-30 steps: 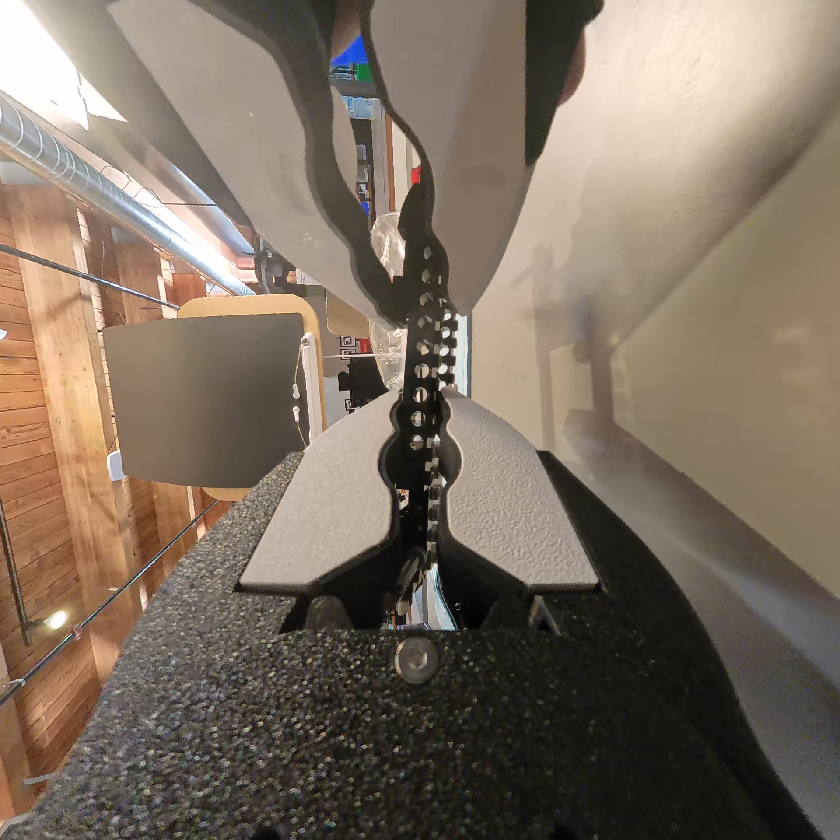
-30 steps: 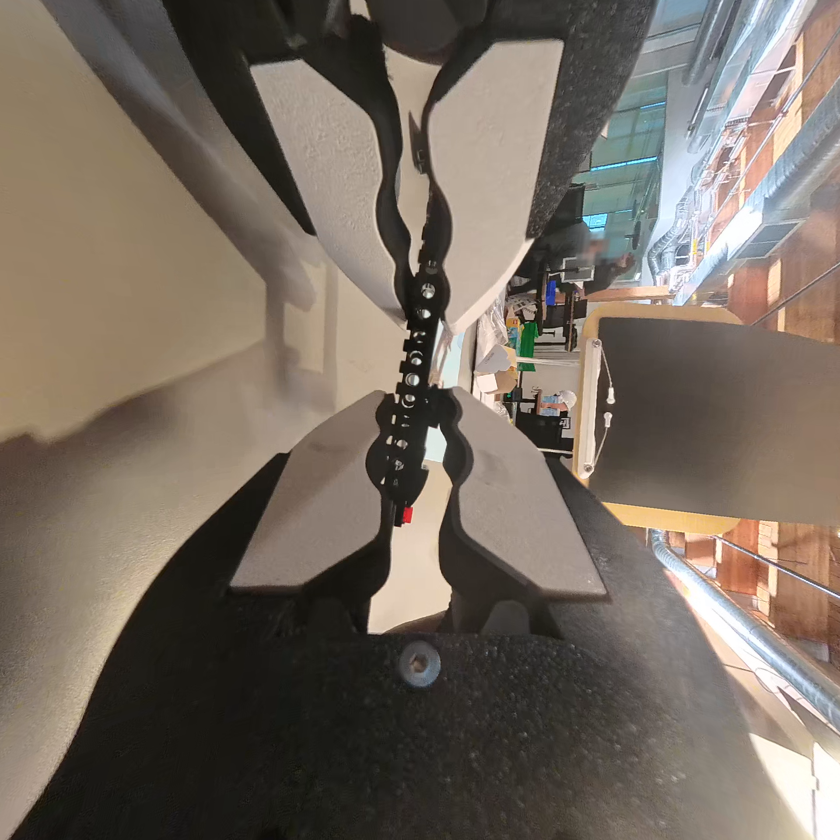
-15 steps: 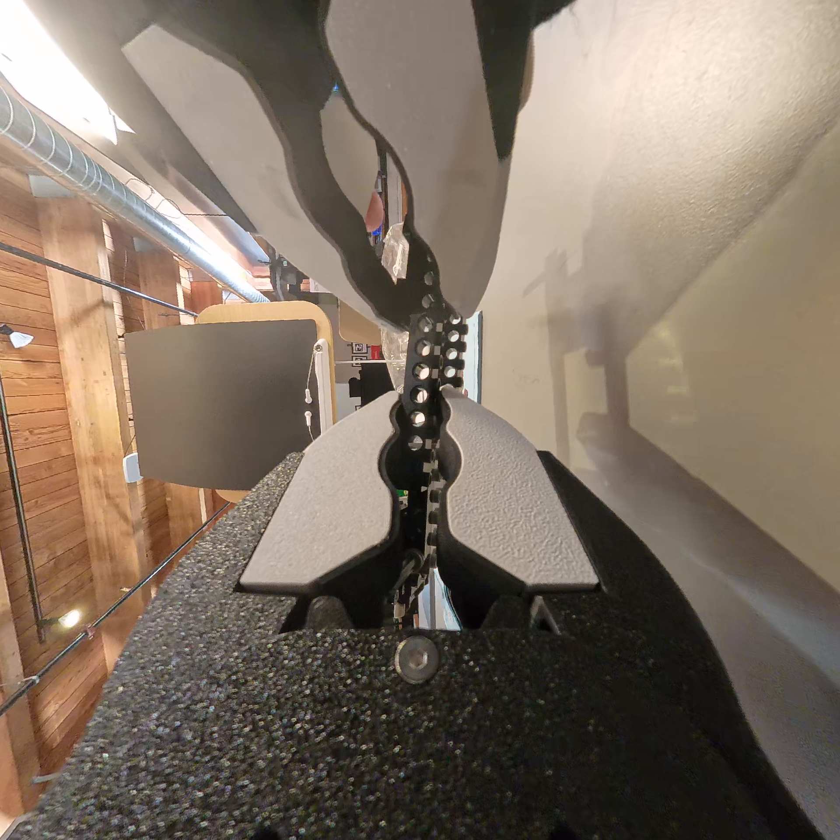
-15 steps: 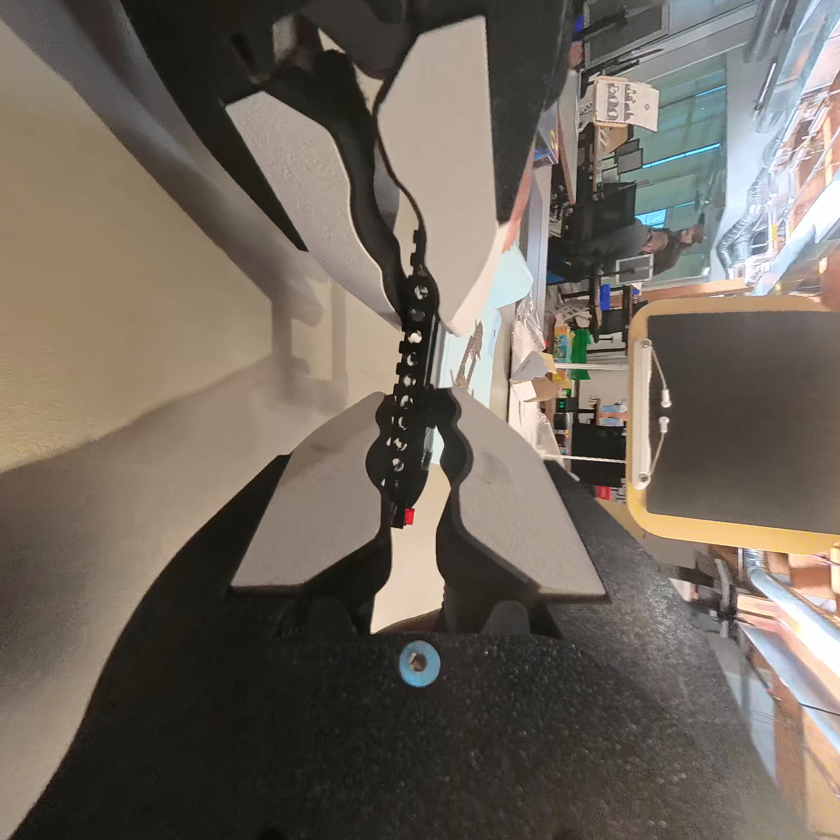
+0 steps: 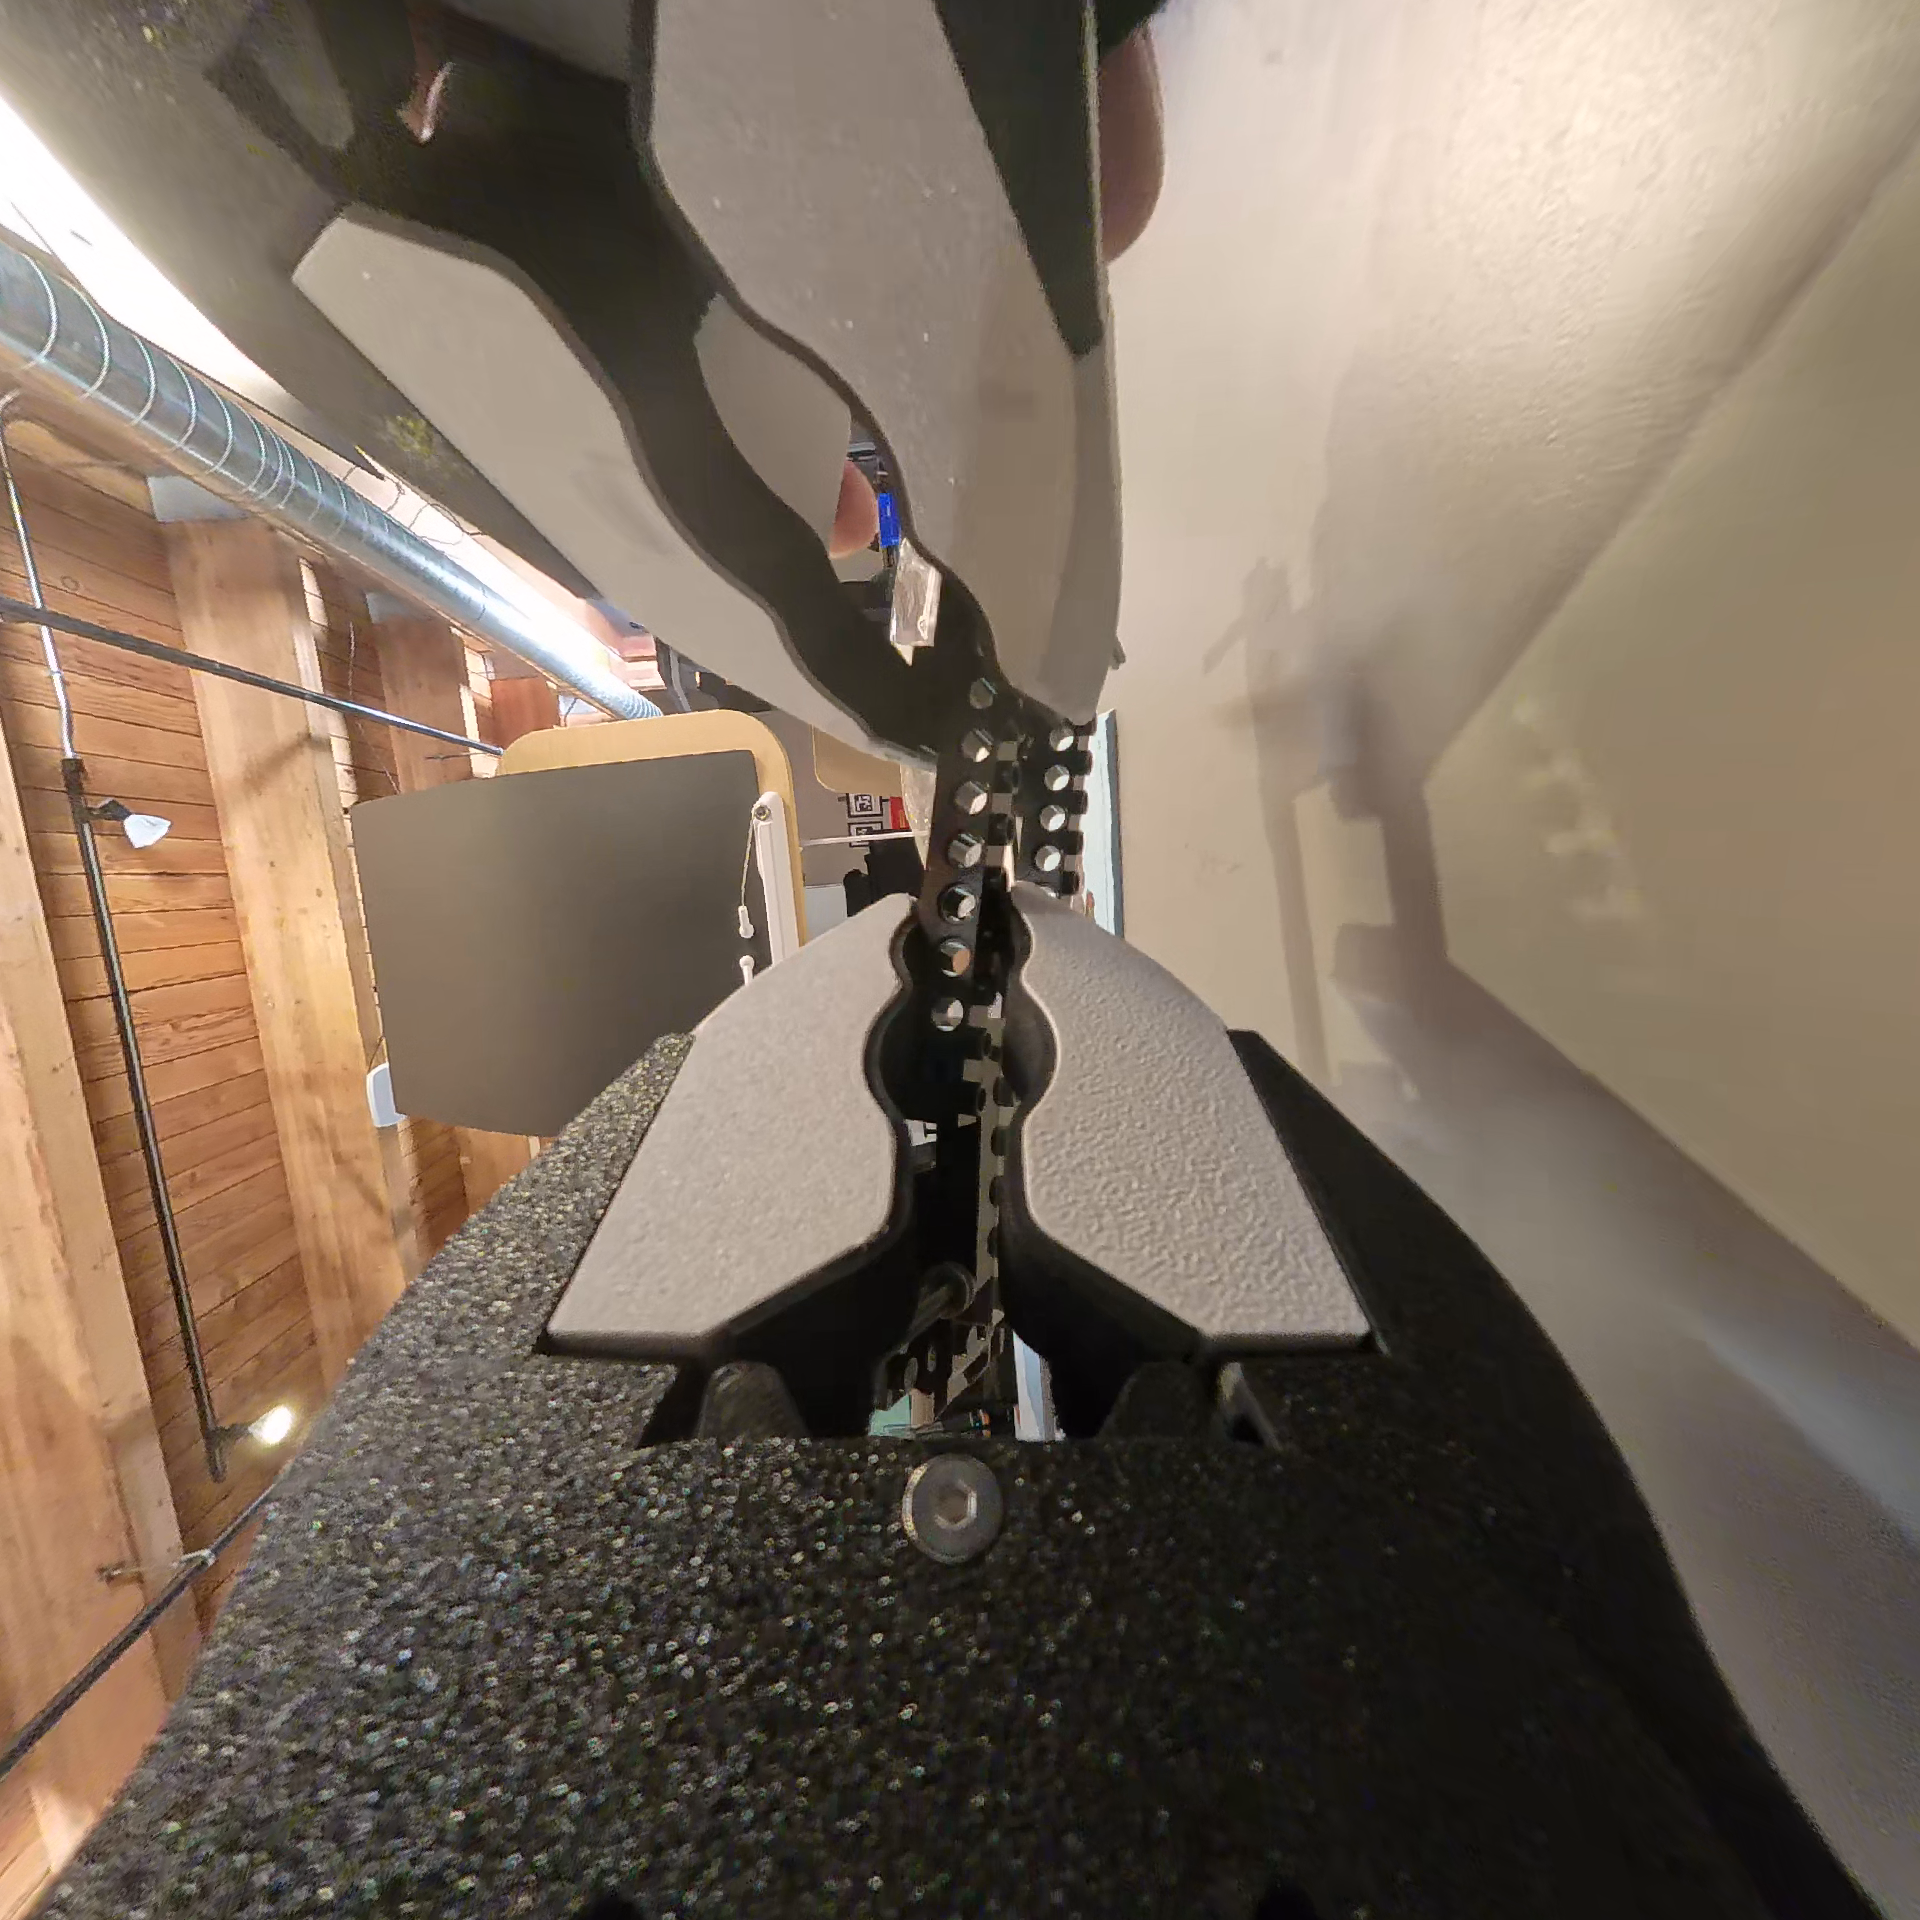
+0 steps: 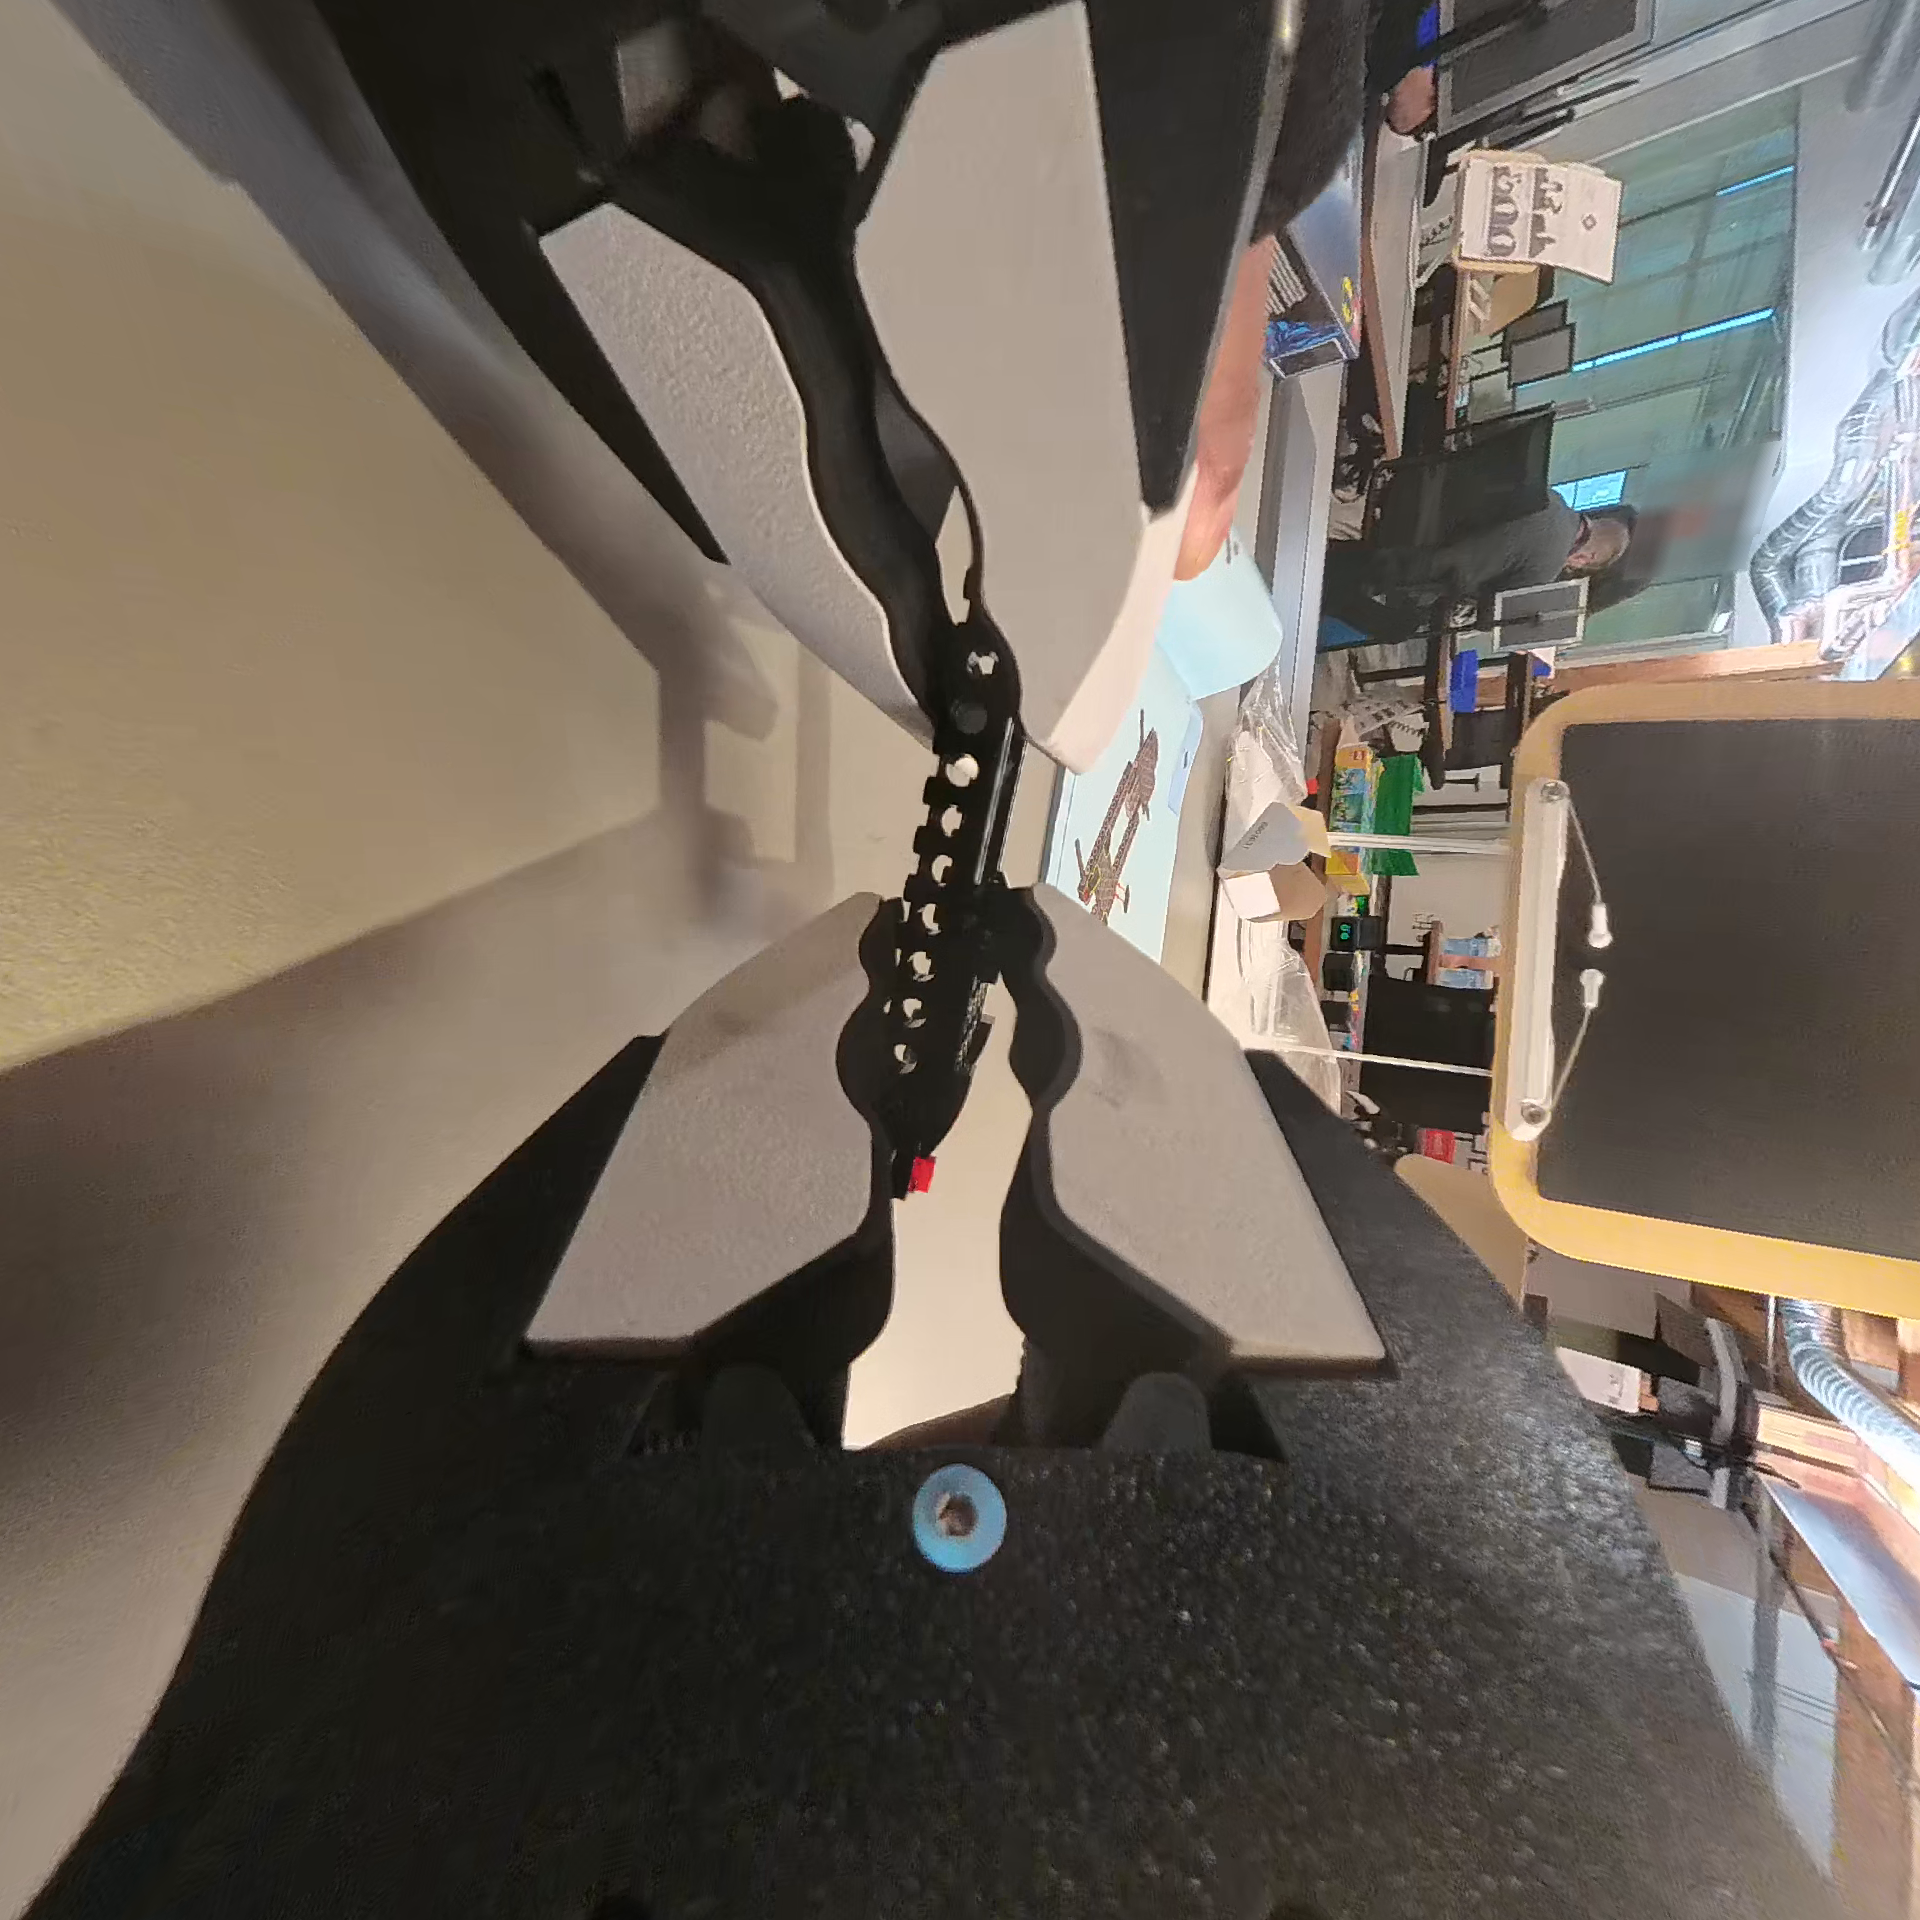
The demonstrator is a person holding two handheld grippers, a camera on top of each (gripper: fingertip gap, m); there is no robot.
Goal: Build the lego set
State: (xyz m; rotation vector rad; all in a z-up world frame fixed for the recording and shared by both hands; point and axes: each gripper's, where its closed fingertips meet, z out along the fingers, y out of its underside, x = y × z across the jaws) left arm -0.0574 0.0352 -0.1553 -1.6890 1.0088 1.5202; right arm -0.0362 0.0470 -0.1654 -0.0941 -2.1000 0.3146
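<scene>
A black beam assembly with rows of holes and studs (image 5: 971, 800) spans between my two grippers, held in the air. My left gripper (image 5: 961, 914) is shut on its near end, pads pressed on both sides. My right gripper (image 5: 1003, 707) comes in from the top of the left wrist view and clamps the far end. In the right wrist view, my right gripper (image 6: 951, 904) is shut on the same black beam (image 6: 956, 821). A small red piece (image 6: 918, 1172) sits at the beam's near end between the fingers. The left gripper (image 6: 977, 717) grips the beam from above.
A beige wall (image 5: 1455, 520) runs close along one side. A dark panel with a pale wooden rim (image 6: 1745, 987) stands nearby. A metal duct (image 5: 260, 457) and wooden planks (image 5: 156, 1039) lie behind. Tables with boxes and bags (image 6: 1288, 852) and a seated person (image 6: 1475, 561) are farther off. The grippers are tip to tip, or close to it.
Both grippers stay shut on the black beam. The pair has tilted and turned together, so the background has shifted. The right gripper now looms closer in the left wrist view.
</scene>
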